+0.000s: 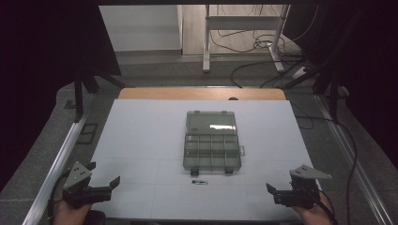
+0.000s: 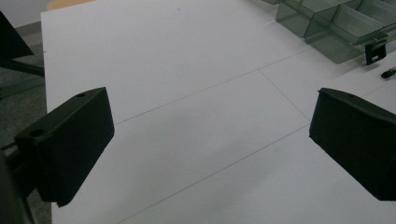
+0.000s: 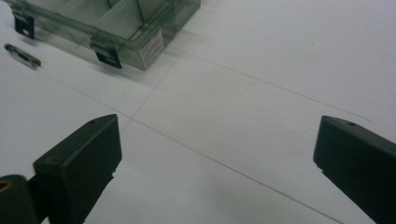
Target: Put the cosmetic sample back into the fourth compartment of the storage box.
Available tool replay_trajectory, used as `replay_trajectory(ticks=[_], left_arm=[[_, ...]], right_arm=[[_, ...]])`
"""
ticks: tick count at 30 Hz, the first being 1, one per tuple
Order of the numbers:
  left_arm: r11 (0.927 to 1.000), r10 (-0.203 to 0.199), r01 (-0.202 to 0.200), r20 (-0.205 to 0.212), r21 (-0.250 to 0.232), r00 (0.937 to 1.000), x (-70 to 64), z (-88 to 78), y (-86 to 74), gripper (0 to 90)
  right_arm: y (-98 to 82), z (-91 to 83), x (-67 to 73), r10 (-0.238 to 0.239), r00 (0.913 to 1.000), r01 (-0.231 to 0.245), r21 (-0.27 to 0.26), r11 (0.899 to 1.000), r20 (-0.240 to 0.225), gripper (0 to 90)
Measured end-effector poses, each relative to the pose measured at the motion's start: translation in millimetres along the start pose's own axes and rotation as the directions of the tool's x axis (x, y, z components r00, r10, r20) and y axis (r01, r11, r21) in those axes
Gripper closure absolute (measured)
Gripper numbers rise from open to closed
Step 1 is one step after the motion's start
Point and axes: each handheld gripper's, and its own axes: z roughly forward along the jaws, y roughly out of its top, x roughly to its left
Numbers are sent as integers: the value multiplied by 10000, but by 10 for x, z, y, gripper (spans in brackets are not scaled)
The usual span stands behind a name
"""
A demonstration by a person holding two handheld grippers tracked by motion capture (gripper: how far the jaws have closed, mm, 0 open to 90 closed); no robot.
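Observation:
A clear plastic compartment box [image 1: 211,153] lies open at the middle of the white table top [image 1: 141,140], its lid folded back on the far side. A small dark screw-like part [image 1: 199,182] lies just in front of the box. My left gripper [image 1: 104,174] rests near the front left corner, open and holding nothing. At the front right, my right gripper [image 1: 280,189] is open and holds nothing either. The left gripper view has its jaws wide over bare table [image 2: 210,149], with the box [image 2: 336,28] and the part [image 2: 388,73] at the upper right. In the right gripper view [image 3: 215,163] the box [image 3: 116,23] and the part [image 3: 22,55] lie upper left.
A wooden strip [image 1: 202,93] runs along the table's far edge. Metal rails [image 1: 61,154] flank both sides. Behind the table, cables [image 1: 263,44] and a desk frame's legs [image 1: 206,47] stand on the floor. Dark curtains close both sides.

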Motion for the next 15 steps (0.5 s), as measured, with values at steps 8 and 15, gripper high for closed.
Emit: replay_trajectory(ticks=[8, 15], left_arm=[[9999, -31, 28, 264, 116, 9996, 20, 7, -3, 9], [9998, -27, 19, 375, 196, 9993, 24, 20, 3, 13]], right_arm=[[-4, -31, 55, -435, 9985, 443, -240, 9987, 318, 0], [1, -11, 42, -405, 9991, 406, -79, 9991, 152, 0]])
